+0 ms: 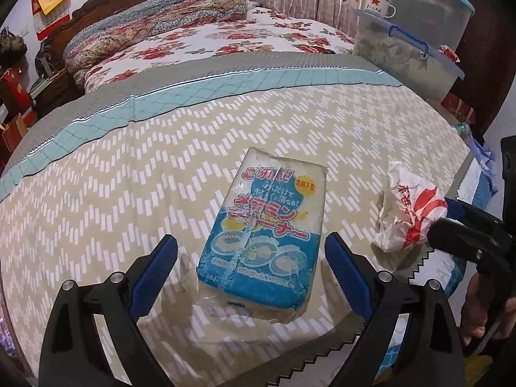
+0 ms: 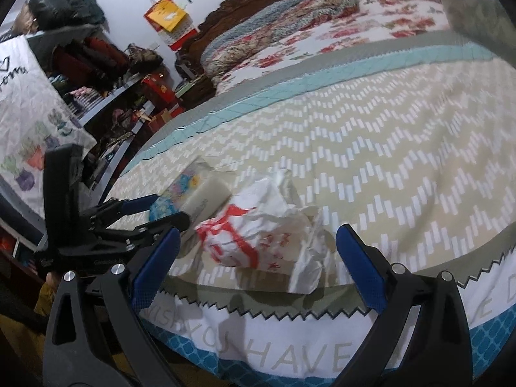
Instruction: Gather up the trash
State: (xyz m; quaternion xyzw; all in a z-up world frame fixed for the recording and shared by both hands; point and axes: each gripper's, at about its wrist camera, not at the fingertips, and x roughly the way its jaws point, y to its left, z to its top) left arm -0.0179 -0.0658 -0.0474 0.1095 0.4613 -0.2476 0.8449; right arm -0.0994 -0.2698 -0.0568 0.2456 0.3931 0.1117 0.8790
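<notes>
A blue and white wrapped sponge pack [image 1: 261, 242] lies flat on the chevron-patterned cloth [image 1: 129, 193]. My left gripper [image 1: 251, 242] is open, its blue pads [image 1: 154, 274] on either side of the pack's near end and apart from it. To the right sits a crumpled white bag with red print [image 1: 406, 213], close to the cloth's front edge. In the right wrist view this bag [image 2: 258, 232] lies between the fingers of my open right gripper [image 2: 259, 230], untouched. The left gripper [image 2: 161, 209] shows at the left by the pack [image 2: 196, 193].
Behind the cloth is a bed with a floral cover [image 1: 242, 38]. Stacked clear storage boxes [image 1: 409, 51] with an enamel mug [image 1: 379, 4] stand at the back right. Cluttered shelves [image 2: 106, 96] fill the left side. The cloth's zigzag hem [image 2: 290, 309] hangs over the near edge.
</notes>
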